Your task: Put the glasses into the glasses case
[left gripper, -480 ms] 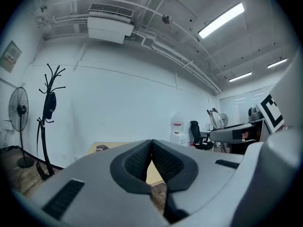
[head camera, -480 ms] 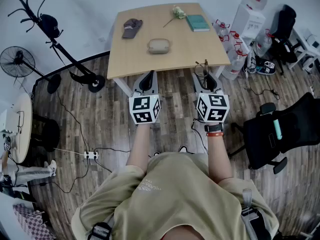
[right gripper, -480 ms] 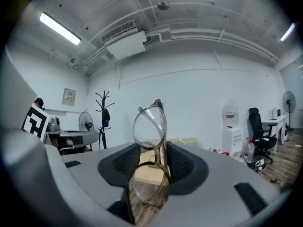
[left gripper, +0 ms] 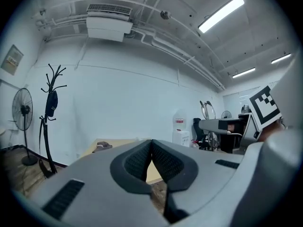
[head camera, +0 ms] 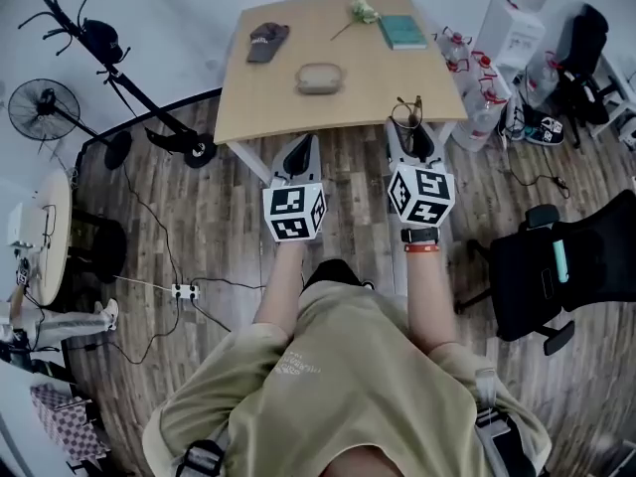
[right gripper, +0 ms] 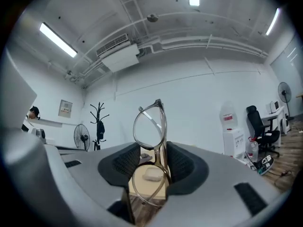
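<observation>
Both forearms (head camera: 281, 278) extend forward, parallel, side by side. The left grey two-jaw gripper (head camera: 301, 149) is level, its pads meeting at the tips with nothing between them. The right grey two-jaw gripper (head camera: 409, 133) is level, clamped on upright clear-framed glasses (right gripper: 150, 126).

A cap (head camera: 266, 41), a teal book (head camera: 401, 31) and a flower (head camera: 360, 10) lie apart on the wooden table (head camera: 298, 107).

Beige oval glasses case (head camera: 319, 78) on light wooden table (head camera: 248, 97): too small to tell whether lid open. Black office chair (head camera: 571, 256) cut by right edge. White water dispenser (head camera: 509, 28): bottle cut by top edge.
</observation>
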The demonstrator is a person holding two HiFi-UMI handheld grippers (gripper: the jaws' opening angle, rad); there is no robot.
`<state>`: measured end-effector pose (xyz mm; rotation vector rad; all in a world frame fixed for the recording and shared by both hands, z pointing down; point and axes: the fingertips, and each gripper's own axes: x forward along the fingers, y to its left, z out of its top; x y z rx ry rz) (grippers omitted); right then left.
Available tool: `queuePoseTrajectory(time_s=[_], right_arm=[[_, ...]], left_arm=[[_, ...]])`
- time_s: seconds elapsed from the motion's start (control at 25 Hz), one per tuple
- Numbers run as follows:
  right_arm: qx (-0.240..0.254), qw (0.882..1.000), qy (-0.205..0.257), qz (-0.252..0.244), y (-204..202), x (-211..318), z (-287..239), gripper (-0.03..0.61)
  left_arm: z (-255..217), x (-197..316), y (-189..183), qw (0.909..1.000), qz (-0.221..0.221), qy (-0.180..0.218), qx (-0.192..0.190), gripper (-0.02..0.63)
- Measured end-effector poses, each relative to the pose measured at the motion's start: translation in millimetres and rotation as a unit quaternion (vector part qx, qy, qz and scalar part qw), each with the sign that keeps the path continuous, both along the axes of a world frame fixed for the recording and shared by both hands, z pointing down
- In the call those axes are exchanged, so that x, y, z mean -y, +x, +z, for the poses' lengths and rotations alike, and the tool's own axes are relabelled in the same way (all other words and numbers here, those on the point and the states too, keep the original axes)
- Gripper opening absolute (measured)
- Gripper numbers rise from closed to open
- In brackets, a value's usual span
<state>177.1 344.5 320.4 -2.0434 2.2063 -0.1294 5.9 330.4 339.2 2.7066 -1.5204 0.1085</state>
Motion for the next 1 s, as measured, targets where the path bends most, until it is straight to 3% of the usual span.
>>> queuePoseTrajectory(time_s=[0.4,0.8,1.0], right_arm=[[0.009,0.998,-0.059,-0.023,-3.2,77.4,46.2,0.187],[-0.003,0.994,-0.094,-0.059,-13.3,235.8,54.5,0.190],[-0.001,0.991,-0.118,-0.070,-27.7,302.8,61.4,0.192]], left_arm=[[24.2,79.3,-1.1,0.9998,-0.009,-0.016,-0.005,0.023],[13.1,247.9,0.8,1.0000,-0.001,0.004,-0.003,0.023],[18.3,313.5,-5.4,0.9999,-0.002,-0.010,0.000,0.023]])
